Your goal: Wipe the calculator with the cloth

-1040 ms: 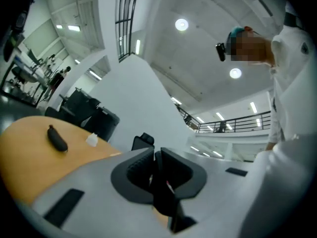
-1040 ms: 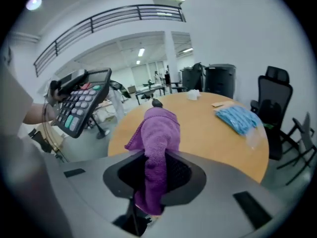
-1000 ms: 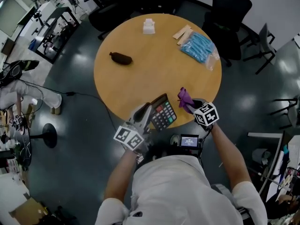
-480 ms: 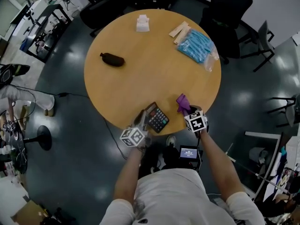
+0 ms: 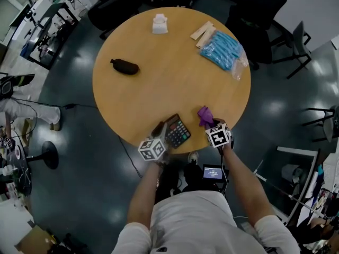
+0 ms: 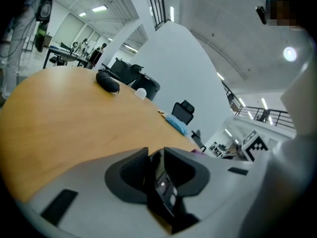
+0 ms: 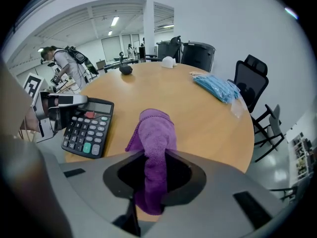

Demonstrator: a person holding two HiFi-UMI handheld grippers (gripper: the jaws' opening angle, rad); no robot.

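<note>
**Steady the calculator, then wipe**

The calculator (image 5: 177, 132) lies flat at the near edge of the table (image 5: 169, 73). One of its corners sits between the jaws of the left gripper (image 6: 156, 167), which are opening around it. The right gripper (image 7: 153, 177) pinches the purple cloth (image 7: 156, 138) just beside the calculator. The left jaws would best brace that corner while the cloth's loose end sweeps lightly across the keys.

No wording can be read for certain. The black desk calculator (image 7: 88, 128) carries white figures on its keys, all too small to make out, and its display is blank. The white cube at left (image 5: 153, 149) and the white cube at right (image 5: 218, 135) bear black square marker patterns, not letters. The small lit screen (image 5: 213, 172) shows lines too fine to read.
</note>
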